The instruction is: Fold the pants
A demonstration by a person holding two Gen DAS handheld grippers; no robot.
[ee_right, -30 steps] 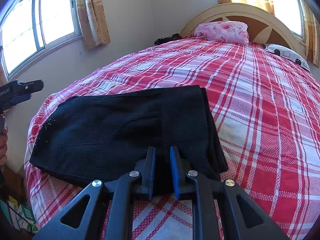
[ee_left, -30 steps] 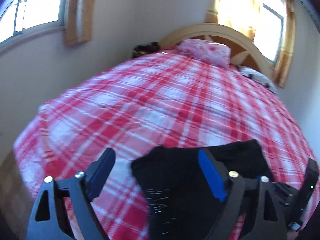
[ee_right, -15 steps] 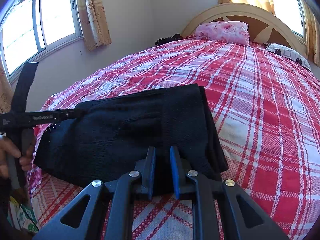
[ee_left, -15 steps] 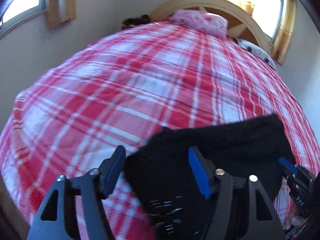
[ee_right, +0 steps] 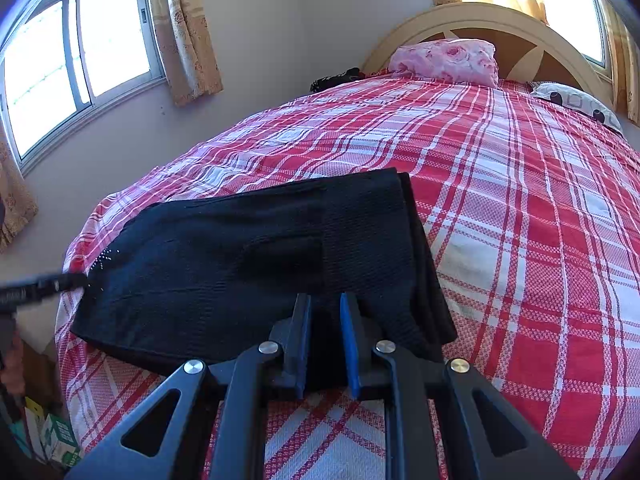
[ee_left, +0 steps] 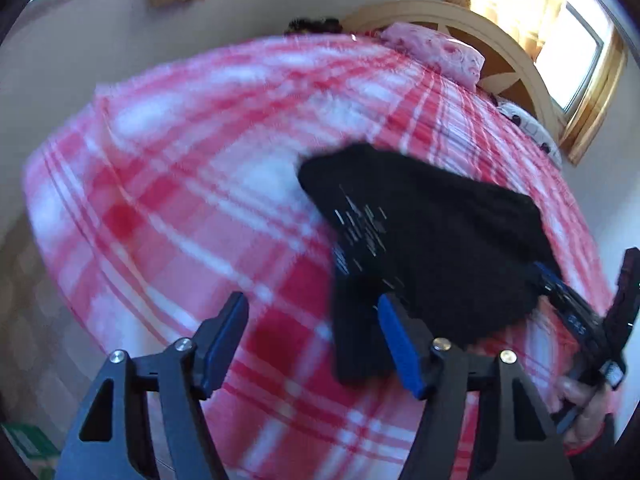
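Your left gripper (ee_left: 312,340) has swung left, jaws spread wide; motion blur smears the bedspread (ee_left: 168,200). Your right gripper (ee_right: 325,312) clamps the black pants (ee_right: 248,264).

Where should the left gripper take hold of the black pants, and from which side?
Best at the free left end of the pants, entering from the bed's left edge. That end lies flat near the edge, while the right gripper already pinches the near hem; the left gripper is open.

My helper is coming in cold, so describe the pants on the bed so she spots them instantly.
Start at the red plaid bed. Near its foot end lie the pants, a flat folded black knit bundle. They are the only dark thing on that end, unlike the pink pillow by the headboard.
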